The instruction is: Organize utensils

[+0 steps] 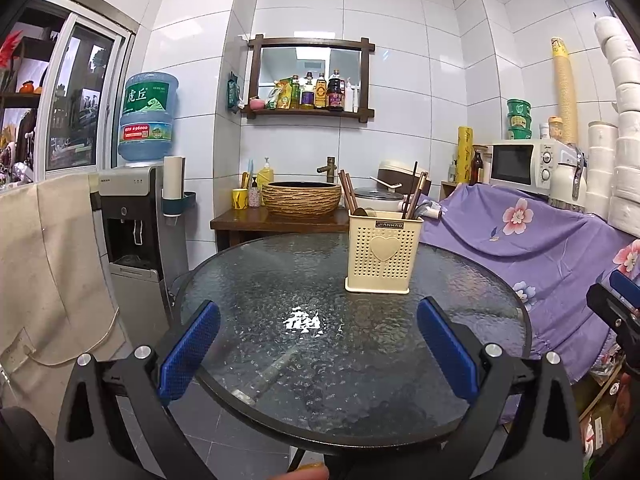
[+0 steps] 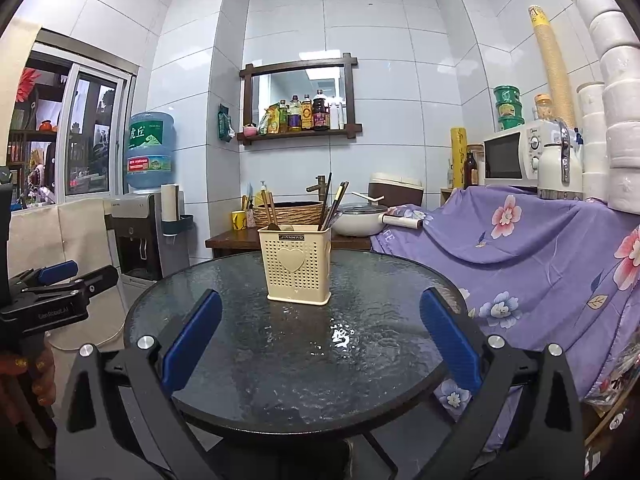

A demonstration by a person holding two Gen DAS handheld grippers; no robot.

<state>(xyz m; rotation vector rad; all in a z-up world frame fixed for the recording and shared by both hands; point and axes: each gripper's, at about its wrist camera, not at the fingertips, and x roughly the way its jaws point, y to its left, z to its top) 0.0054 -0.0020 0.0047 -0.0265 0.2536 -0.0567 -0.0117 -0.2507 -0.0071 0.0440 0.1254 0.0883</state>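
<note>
A cream perforated utensil holder (image 1: 383, 251) with a heart on its front stands upright on the round textured-glass surface (image 1: 256, 280), right of centre in the left wrist view and at centre in the right wrist view. Dark chopsticks (image 2: 335, 204) lean out of its right-hand side, brown wooden handles (image 2: 269, 210) rise from its left, and what looks like a spoon sits low between them; how its compartments are divided cannot be told from here. The rest of the glass shows no loose utensils, only a bright light reflection (image 1: 302, 320) near the middle. The left tool (image 1: 318, 350) hangs over the near edge of the glass with its blue pads spread wide and nothing between them; the right tool (image 2: 320, 344) is likewise spread wide and empty, aimed almost straight at the holder but well short of it. In the right wrist view the left tool appears at the left edge of the frame, held in a hand (image 2: 40, 376). By my reading, either the sorting is finished with everything already in the holder, or the step in hand is the approach before the first grasp. If anything remains, the next move probably calls for bringing the right tool forward and up to the protruding chopsticks and closing on a shaft above the rim, steadying the light holder so it does not tip.
</note>
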